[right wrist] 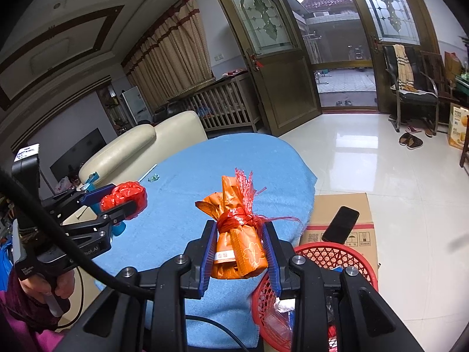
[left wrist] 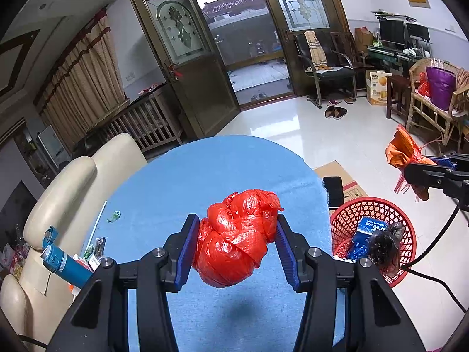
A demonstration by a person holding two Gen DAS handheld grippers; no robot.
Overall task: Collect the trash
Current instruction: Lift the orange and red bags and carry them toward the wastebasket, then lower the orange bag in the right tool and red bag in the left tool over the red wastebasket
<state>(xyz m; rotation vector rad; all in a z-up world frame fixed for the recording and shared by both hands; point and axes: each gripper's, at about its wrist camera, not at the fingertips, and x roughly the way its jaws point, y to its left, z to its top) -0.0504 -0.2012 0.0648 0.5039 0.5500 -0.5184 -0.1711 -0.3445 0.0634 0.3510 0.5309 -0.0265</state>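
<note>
Both tools clamped shut: left tool (left wrist: 234,249) pinching a soft, light, slippery red plastic-bag wad (left wrist: 234,240) above the blue worktop (left wrist: 181,182), right tool (right wrist: 239,252) gripping a crinkly orange tied bundle (right wrist: 237,246) mid-body beside the red basket (right wrist: 331,255).

You held a crinkled, glossy red plastic bag (left wrist: 234,240) over a matt, slightly fuzzy blue cloth (left wrist: 187,176). Your other bundle was shiny orange wrapping (right wrist: 239,249) tied with frayed red plastic netting (right wrist: 243,217). The basket (left wrist: 351,208) was red plastic mesh, the floor (left wrist: 337,135) glossy tile, the sofa (left wrist: 73,182) smooth cream leather.
</note>
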